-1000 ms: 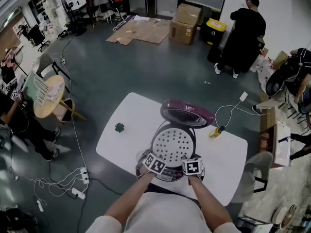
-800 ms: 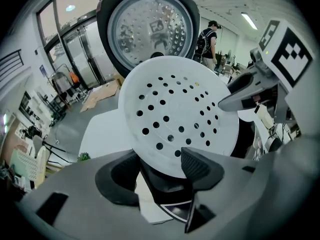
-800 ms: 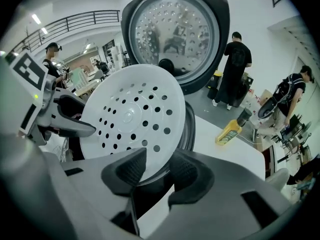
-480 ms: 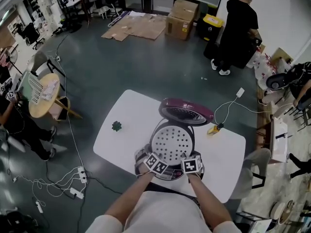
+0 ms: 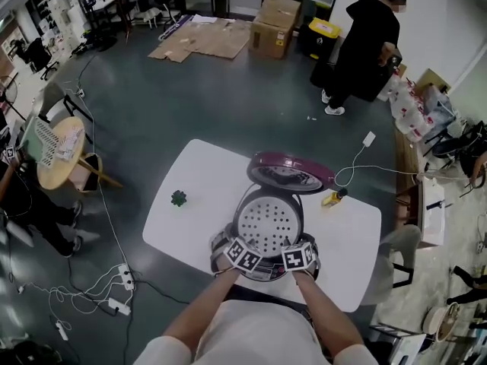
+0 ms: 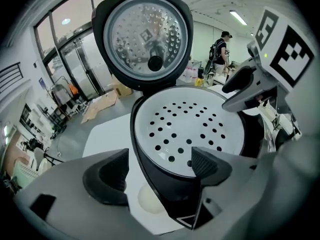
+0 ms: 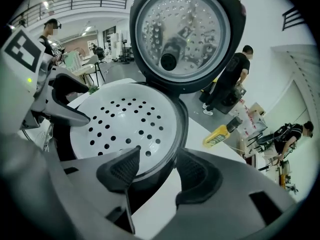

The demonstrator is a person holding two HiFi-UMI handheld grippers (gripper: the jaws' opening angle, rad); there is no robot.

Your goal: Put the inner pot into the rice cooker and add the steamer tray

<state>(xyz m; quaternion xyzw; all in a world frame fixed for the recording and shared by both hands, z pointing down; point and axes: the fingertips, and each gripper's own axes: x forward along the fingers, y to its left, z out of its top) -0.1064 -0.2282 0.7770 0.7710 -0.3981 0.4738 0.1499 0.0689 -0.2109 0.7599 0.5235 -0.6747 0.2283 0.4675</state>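
Two-handed setup: a person stands at a white table with rounded corners (image 5: 198, 181), a gripper in each hand.
Table, left part: a small dark green object (image 5: 179, 198) lies alone, well apart from the cooker; too small to tell what it is.
Left gripper (image 6: 159, 170): grey body, black ribbed fingers (image 6: 107, 174). Its jaws have just been opening and stand wide, released. They straddle the cooker's near-left rim without pressing it, one finger outside the wall and the other over the tray's edge.
Left marker cube (image 5: 245, 256): black-and-white square patterns, not lettering.
Rice cooker (image 6: 165, 191): round, black-walled, upright near the table's near edge, mouth facing up.
Lid (image 5: 293, 172): plum-coloured outside, standing open on the far side. Its silver dimpled inner plate with a black centre knob faces the person. The small square sticker on the plate is unreadable.
Steamer tray (image 5: 268, 223): white, round, perforated. It sits flat in the cooker's mouth, holed face up, rim level; being round, it has no long side.
Right gripper (image 7: 160, 173): same build, fingers (image 7: 199, 176) just opened and apart, clasping nothing. They straddle the near-right rim, one over the tray and one outside the wall.
Right marker cube (image 5: 298, 258): square patterns only.
Yellow bottle (image 5: 330, 198): lying on the table just right of the lid, dark cap toward the far right; label print too small to read.
White cable (image 5: 358, 169): loops off the table's right side.
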